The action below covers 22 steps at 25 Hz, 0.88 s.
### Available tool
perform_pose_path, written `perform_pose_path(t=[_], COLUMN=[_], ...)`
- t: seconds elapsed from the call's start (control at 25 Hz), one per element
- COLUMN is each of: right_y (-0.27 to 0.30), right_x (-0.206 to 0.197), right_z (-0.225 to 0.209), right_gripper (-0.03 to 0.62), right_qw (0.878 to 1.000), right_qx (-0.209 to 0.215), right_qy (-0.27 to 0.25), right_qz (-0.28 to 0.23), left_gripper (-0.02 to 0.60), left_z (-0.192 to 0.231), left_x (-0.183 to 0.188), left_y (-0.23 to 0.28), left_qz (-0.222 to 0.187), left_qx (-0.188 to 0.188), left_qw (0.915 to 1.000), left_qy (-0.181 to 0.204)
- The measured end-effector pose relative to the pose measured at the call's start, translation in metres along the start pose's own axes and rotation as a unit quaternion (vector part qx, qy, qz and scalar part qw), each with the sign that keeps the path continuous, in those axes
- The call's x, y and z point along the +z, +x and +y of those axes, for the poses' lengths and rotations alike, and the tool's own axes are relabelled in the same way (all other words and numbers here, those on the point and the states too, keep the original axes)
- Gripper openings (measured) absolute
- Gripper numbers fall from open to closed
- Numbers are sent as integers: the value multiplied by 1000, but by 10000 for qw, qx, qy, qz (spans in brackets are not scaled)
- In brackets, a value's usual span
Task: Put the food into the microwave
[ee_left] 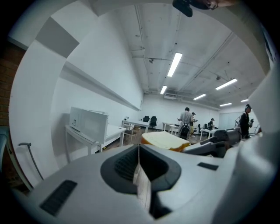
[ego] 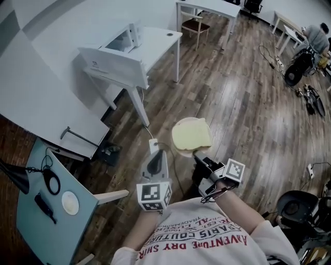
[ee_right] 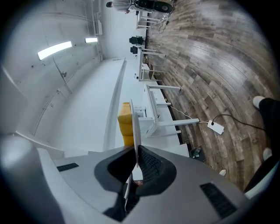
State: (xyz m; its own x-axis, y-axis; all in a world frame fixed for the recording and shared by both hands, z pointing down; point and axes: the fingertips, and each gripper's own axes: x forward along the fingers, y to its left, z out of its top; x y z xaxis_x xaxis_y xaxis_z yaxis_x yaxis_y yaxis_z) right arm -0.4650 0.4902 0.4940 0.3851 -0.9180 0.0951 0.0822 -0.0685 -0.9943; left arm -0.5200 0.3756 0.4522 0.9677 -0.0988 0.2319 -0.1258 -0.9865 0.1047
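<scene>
A slice of pale yellow bread (ego: 191, 134) lies on a small white plate (ego: 181, 151), carried above the wooden floor. My right gripper (ego: 199, 153) is shut on the plate's near rim. In the right gripper view the plate (ee_right: 135, 124) shows edge-on between the jaws, with the bread (ee_right: 125, 124) on its left. My left gripper (ego: 157, 153) is beside the plate on the left, shut and holding nothing (ee_left: 139, 148). From it I see the bread (ee_left: 164, 140) just ahead to the right. The white microwave (ego: 116, 64) stands on a white table (ego: 160, 39) ahead to the left, and also shows in the left gripper view (ee_left: 89, 124).
A white power strip (ego: 153, 146) with its cable lies on the floor under the grippers. A light blue table (ego: 39, 227) with black items and a small plate is at lower left. More white desks (ego: 207, 8), chairs and several people (ee_left: 187, 120) are farther off. A black chair (ego: 296, 207) stands at lower right.
</scene>
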Motion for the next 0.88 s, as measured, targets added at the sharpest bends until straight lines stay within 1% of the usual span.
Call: perform_pose_path(t=[0.16,0.32,0.52,0.72,0.88], right_y=[23,39,57,72,88], right_x=[55,116,181,227,255], right_z=[12,23,33,41,33], right_gripper=[23,23,23,23,23], right_qw=[9994,9979,9959,9957,9962], right_qx=[53,85,103,155,47], right_qy=[-109,-216,-266,-115,-19], right_qz=[321,603,863,905,873], left_gripper=[9,9,9,9,9], left_z=[-15,-37,-50,-56,-49], left_x=[20,44,64,77,77], left_y=[53,107,167,210,249], left_qz=[-68,-231,-338,-280,-180], left_qx=[251,498,772,840,800], left_qw=[9997,9985,9964,9960,9964], left_qy=[-1,36,-89,-116,-221])
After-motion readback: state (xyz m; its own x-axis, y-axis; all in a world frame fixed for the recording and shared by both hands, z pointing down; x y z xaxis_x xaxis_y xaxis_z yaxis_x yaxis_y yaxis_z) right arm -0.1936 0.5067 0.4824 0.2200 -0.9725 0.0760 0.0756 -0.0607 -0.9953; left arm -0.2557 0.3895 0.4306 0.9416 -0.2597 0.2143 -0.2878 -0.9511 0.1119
